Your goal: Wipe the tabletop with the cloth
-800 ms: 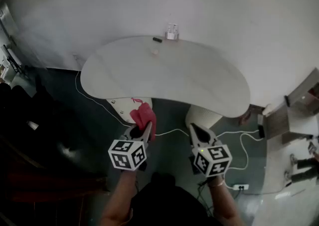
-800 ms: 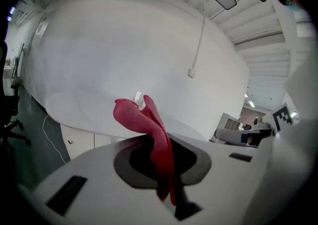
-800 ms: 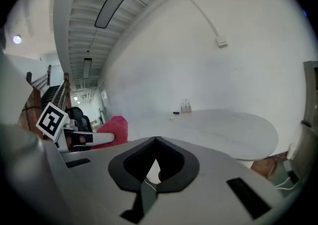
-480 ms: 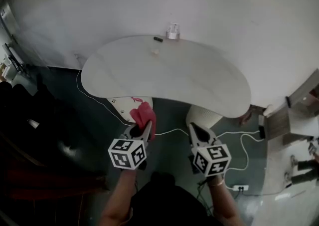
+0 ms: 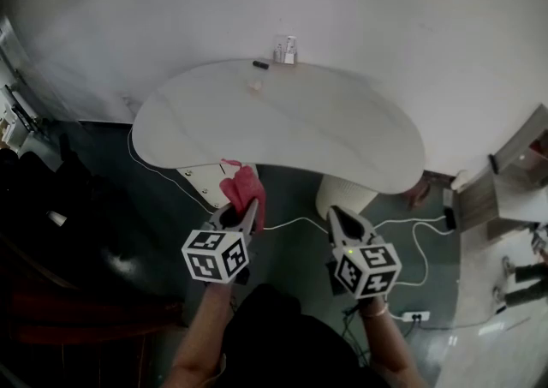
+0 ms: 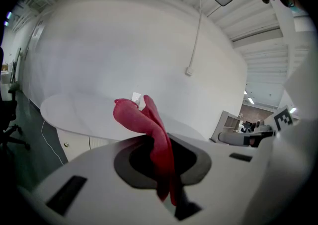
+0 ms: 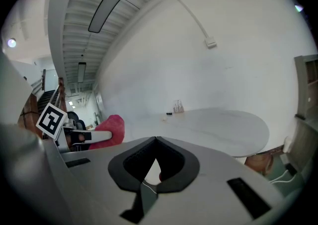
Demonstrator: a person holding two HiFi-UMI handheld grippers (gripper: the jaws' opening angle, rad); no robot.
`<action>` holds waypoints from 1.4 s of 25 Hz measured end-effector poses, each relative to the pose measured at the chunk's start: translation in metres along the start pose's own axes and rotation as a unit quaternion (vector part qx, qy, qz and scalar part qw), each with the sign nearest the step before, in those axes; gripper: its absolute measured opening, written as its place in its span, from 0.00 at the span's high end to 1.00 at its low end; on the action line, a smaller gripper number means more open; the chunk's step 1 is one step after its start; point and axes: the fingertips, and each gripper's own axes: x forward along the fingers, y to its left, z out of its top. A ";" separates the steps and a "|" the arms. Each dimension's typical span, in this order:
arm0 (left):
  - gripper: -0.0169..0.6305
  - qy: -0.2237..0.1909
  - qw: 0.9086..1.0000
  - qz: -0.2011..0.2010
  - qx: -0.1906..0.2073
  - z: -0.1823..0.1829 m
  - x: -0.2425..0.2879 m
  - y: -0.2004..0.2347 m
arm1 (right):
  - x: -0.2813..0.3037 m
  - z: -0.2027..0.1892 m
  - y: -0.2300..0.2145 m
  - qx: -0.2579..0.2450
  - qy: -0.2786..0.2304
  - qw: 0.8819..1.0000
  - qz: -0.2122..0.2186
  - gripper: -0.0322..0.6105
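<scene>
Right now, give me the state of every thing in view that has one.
Red fabric cloth: bunched, clamped in the left gripper.
Left gripper: shut on the cloth.
Right gripper: shut, empty.
White oval tabletop: cloth not yet on it; small items at its far edge.

Head view steeply down; both gripper views low, facing shared table (image 5: 282,134).

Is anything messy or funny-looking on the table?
Nothing looks spilled or broken. The tabletop is bare apart from a few small things near its far edge. The only untidy bit is the white cable looping over the floor. The red cloth is bunched in the left gripper.
</scene>
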 end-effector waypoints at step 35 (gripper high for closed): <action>0.91 0.124 0.984 -0.127 -0.026 0.049 0.226 0.104 | 0.169 0.056 -0.125 0.073 0.029 0.976 -0.202 0.95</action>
